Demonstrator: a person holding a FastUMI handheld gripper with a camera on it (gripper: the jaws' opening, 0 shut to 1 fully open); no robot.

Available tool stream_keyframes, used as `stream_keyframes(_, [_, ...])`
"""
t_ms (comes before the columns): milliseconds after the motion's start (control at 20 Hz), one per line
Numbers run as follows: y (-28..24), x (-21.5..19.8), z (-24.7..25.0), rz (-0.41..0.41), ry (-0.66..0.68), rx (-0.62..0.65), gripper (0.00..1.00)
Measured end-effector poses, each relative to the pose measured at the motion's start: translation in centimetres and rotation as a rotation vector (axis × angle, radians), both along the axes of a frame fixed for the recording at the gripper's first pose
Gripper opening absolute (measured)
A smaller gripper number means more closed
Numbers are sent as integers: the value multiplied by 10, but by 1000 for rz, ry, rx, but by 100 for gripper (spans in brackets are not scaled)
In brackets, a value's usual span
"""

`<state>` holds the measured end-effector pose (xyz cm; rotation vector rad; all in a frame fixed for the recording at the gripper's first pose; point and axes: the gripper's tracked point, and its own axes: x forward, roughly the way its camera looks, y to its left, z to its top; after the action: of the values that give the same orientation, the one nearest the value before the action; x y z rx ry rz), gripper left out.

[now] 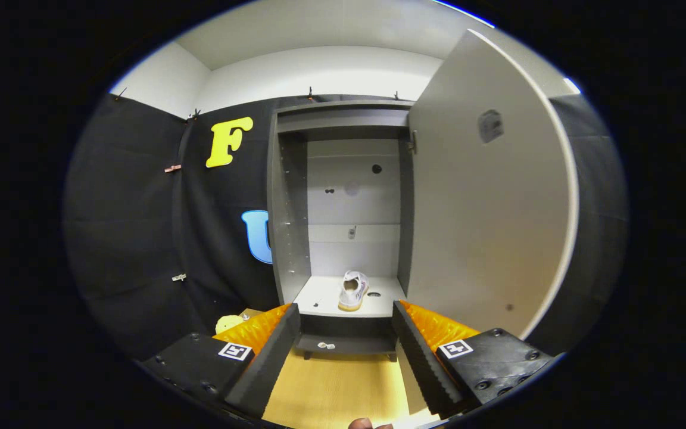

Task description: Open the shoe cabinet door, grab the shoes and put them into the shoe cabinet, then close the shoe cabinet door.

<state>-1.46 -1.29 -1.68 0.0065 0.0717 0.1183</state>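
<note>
Shoe cabinet (343,196) stands ahead with its door (486,196) swung wide to the right. One white shoe (353,291) sits on its bottom shelf, beyond the gripper (346,333), whose fingers are spread apart and empty above the wooden floor (331,387).

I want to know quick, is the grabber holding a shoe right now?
Gripper: open, holding nothing. The white shoe sits beyond its fingers on the shelf of the shoe cabinet, whose door is open.

No legible text; door (489,196) sticker (490,126) unreadable.
</note>
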Motion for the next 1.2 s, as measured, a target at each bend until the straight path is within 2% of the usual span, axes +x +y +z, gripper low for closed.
stream_keyframes(150, [-42, -30, 5, -66, -19, -18, 98])
stream_keyframes(300, [-80, -50, 3, -138, -10, 33, 98])
stream_keyframes(700, [-203, -41, -11, -355, -2, 58, 98])
stream_keyframes(950, [-235, -4, -31, -369, 31, 67, 98])
stream_keyframes(1200, [-232, 22, -38, -335, 42, 79, 98])
